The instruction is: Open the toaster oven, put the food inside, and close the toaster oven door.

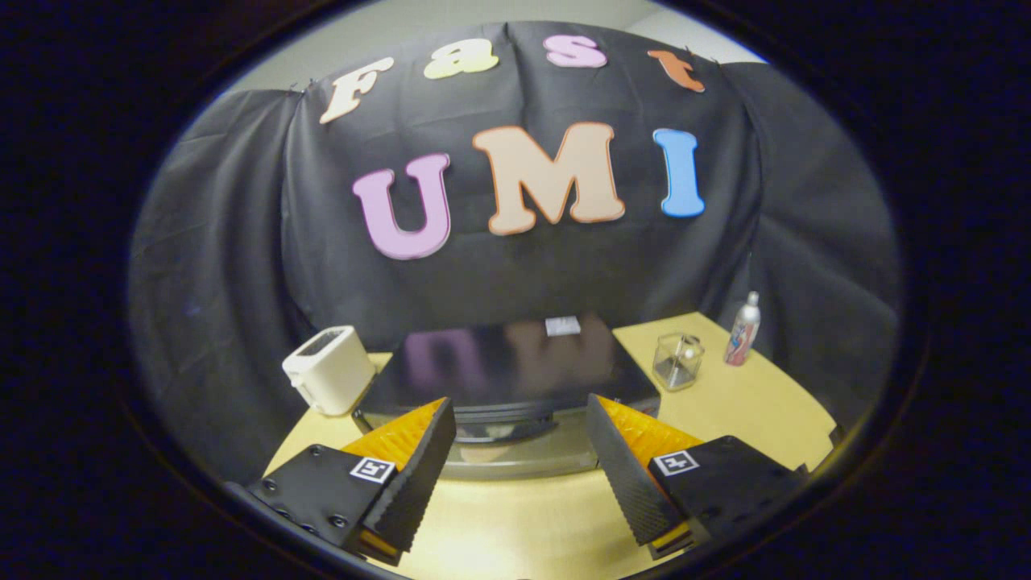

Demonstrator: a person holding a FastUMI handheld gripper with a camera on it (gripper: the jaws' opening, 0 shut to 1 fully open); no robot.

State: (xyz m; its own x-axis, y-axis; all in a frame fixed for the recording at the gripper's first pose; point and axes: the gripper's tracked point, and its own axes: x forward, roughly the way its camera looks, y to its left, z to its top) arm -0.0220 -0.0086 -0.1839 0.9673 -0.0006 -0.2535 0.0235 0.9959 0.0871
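Your desk (749,403) was a pale wooden one, set against the black cloth wall (242,242) that hung behind it and along both sides. The biggest thing on it was the toaster oven (507,366), a dark box with a glossy top, standing near the middle of the desk towards the back edge; you were looking down on it from above and in front, and its door, with a handle along the upper front, looked closed. Your tongs (519,467) came next: you held them released, the two fingers (419,475) spread wide apart and grasping nothing, hovering over the front part of the desk with the oven's front just ahead of them and showing between them. At the oven's left, near the back left corner of the desk, sat a white toaster (330,379). On the other side, close to the oven's right edge, stood a small clear container (676,360) with something pale inside that you could not make out. Just beyond it, by the back right corner, stood a slim spray can (743,329), upright.
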